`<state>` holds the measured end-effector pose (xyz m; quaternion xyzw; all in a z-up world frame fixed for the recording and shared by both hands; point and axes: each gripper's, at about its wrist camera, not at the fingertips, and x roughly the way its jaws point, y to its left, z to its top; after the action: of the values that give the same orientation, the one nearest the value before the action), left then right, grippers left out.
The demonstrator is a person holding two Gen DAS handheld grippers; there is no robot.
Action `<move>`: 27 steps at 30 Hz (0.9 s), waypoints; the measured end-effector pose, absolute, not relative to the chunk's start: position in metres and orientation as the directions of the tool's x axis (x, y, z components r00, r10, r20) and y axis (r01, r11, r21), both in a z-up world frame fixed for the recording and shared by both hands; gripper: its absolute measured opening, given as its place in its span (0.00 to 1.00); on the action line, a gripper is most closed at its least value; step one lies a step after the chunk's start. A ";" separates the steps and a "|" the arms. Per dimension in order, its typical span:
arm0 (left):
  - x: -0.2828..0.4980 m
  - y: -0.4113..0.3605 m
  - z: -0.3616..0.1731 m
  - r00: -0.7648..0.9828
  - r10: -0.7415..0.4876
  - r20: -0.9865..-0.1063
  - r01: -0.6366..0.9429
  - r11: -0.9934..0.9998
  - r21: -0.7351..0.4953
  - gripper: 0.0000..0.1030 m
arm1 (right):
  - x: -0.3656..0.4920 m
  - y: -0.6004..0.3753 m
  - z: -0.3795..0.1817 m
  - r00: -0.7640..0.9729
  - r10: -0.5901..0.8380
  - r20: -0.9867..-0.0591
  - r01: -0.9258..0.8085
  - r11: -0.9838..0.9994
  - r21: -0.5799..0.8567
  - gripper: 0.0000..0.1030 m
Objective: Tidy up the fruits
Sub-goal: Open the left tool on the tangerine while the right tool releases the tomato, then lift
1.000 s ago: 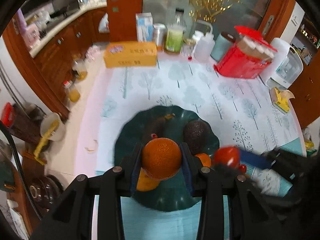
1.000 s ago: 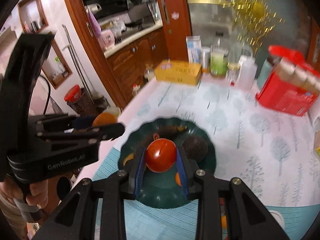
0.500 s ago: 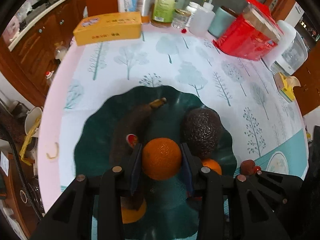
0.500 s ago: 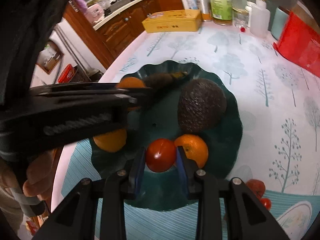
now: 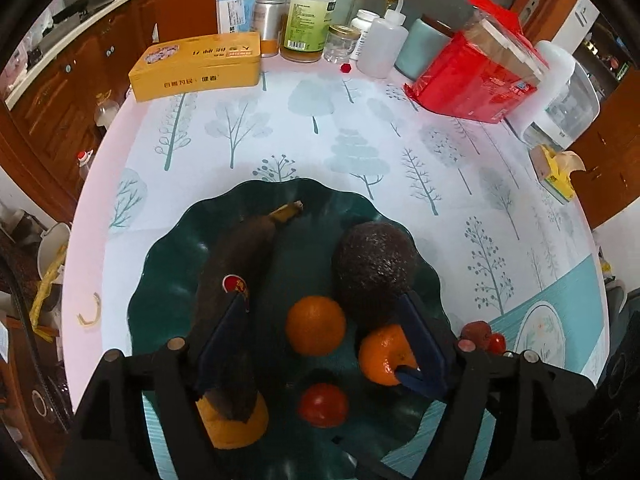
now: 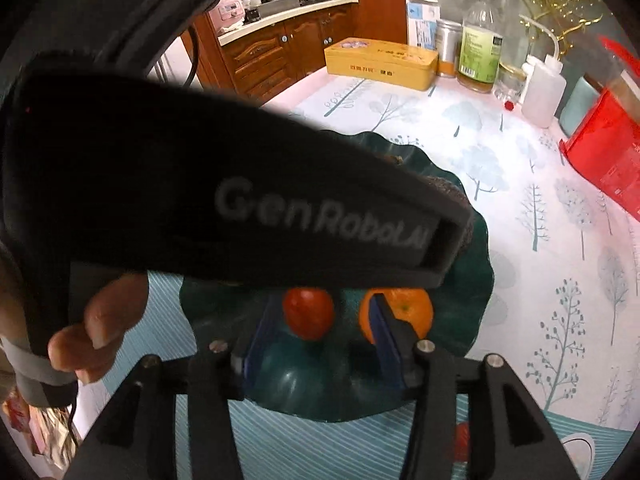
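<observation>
Our left claw [image 5: 322, 332] stands open above the dark green scalloped glass plate [image 5: 168, 264], and it grips nothing. Between its two blue pads lies a round orange mandarin [image 5: 315, 325], apart from both pads. Our right claw [image 6: 320, 322] is open too; the small red tomato [image 6: 308, 313] sits between its blue pads on the same plate, and we cannot tell if the left pad touches it.

We take the green plate as our landmark. On it, at the left side in the left wrist view, lies an overripe, almost black banana [image 5: 236, 264] with a red sticker, and its lower end lies over an orange fruit [image 5: 236, 424] at the near rim. At the right side sits a dark, bumpy avocado [image 5: 374, 268]. A second orange mandarin [image 5: 382, 354] lies just in front of the avocado, partly behind the right pad of the left claw. The red tomato is near the front rim.

Just beside the plate at its right, on the tree-printed cloth of the surface [image 5: 360, 128], lie two small red fruits [image 5: 482, 334]. Well behind the plate stand a yellow tin box [image 5: 198, 66], a glass bottle with a green label [image 5: 306, 20] and a red plastic package [image 5: 476, 74].

In the right wrist view, the black body of the left claw device [image 6: 224, 204] hides much of the plate.
</observation>
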<state>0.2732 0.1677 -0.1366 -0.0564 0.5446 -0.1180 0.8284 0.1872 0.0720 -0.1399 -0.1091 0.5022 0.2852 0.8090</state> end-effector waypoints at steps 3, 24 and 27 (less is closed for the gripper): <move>0.266 0.168 -0.130 0.384 -0.244 -0.890 0.132 0.969 -0.209 0.76 | 0.183 0.069 -0.134 0.342 0.360 -0.868 -0.569 0.815 0.114 0.48; 0.163 0.164 -0.028 0.565 -0.199 -0.801 0.101 0.980 -0.172 0.99 | 0.138 -0.011 -0.067 0.466 0.352 -0.811 -0.366 0.912 0.185 0.48; 0.147 0.158 -0.016 0.579 -0.206 -0.789 0.110 0.979 -0.174 0.99 | 0.126 -0.030 -0.055 0.516 0.320 -0.795 -0.320 0.933 0.168 0.48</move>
<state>0.1469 0.1582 -0.0162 -0.0531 0.4501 -0.0889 0.8870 0.1259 -0.0300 -0.0552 0.0000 0.4565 0.1837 0.8705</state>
